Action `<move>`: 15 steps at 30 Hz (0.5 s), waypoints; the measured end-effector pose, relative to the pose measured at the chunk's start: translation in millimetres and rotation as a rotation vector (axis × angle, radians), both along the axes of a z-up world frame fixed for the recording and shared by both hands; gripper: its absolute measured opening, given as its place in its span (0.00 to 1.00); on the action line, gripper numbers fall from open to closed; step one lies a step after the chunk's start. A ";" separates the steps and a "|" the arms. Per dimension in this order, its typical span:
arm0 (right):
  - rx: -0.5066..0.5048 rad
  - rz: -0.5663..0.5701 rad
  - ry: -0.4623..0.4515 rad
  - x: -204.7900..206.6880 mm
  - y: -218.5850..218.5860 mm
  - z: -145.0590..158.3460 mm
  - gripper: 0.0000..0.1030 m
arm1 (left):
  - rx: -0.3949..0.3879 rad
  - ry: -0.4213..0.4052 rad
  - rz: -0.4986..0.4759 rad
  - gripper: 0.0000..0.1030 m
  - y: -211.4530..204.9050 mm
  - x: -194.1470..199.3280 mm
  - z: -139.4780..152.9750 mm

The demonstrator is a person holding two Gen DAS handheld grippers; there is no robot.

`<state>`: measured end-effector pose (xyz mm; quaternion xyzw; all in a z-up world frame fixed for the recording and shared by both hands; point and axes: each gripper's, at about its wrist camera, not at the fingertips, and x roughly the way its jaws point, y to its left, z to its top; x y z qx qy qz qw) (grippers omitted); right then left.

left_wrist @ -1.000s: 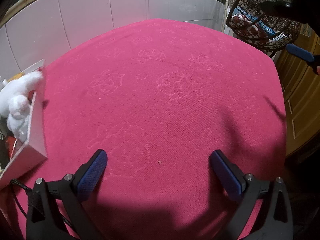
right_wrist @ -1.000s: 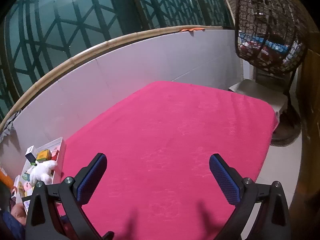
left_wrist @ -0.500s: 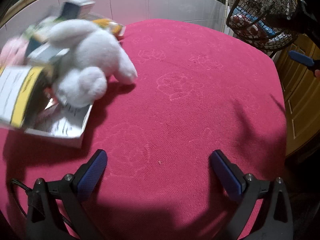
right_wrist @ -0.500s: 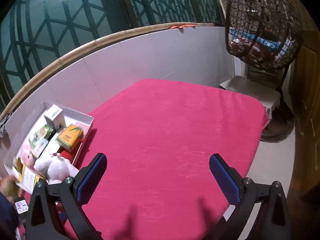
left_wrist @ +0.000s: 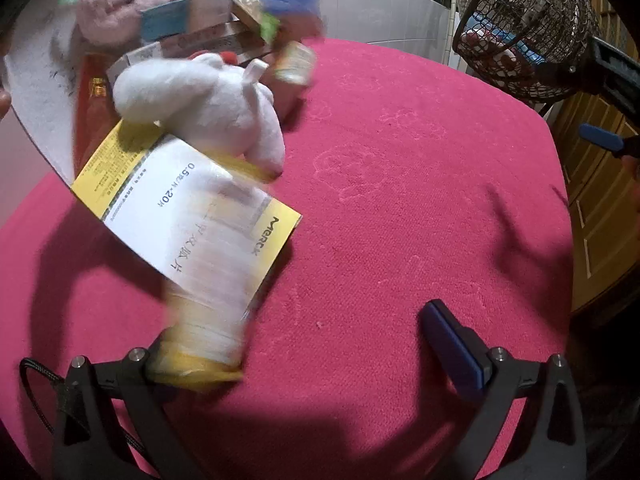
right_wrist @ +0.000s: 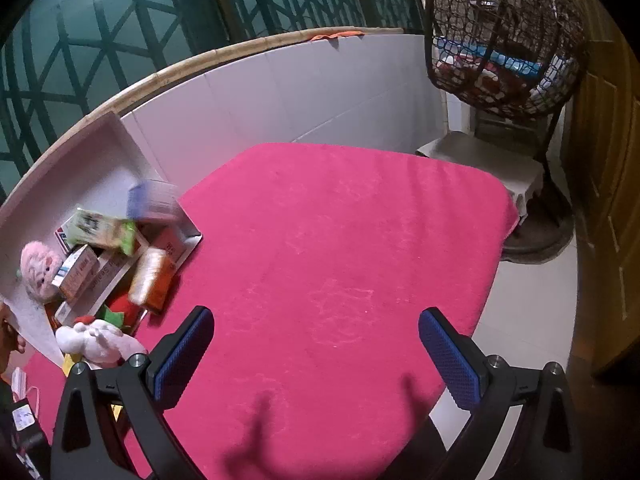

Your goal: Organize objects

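Half a second on, the white tray (right_wrist: pixel 100 148) has tipped further and its load is spilling onto the pink surface (left_wrist: pixel 400 200) at ten o'clock in the left wrist view. A yellow-and-white medicine box (left_wrist: pixel 192 224), blurred, is tumbling toward the left claw (left_wrist: pixel 312 344), hiding one finger. Both claws are spread wide and hold nothing; the right claw (right_wrist: pixel 316 352) hovers over bare cloth. The white plush toy (left_wrist: pixel 208 112) lies just behind the box: soft, light, best pinched across its body. The cartons (right_wrist: pixel 80 272) look light and stiff; grip them across their narrow sides. From twelve to five o'clock the cloth is open room, ending at a drop toward the floor (right_wrist: pixel 532 320)
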<state>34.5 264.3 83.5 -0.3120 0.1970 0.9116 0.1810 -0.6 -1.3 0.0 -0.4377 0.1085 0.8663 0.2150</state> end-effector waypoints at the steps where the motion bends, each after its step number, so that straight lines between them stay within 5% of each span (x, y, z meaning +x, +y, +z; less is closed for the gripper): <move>1: 0.000 -0.001 -0.003 0.0 0.1 -0.4 1.00 | 0.000 0.001 0.000 1.00 0.2 0.1 0.1; 15: -0.028 -0.002 -0.034 -1.0 6.7 -7.7 1.00 | -0.005 0.012 -0.002 1.00 -1.0 1.7 -2.0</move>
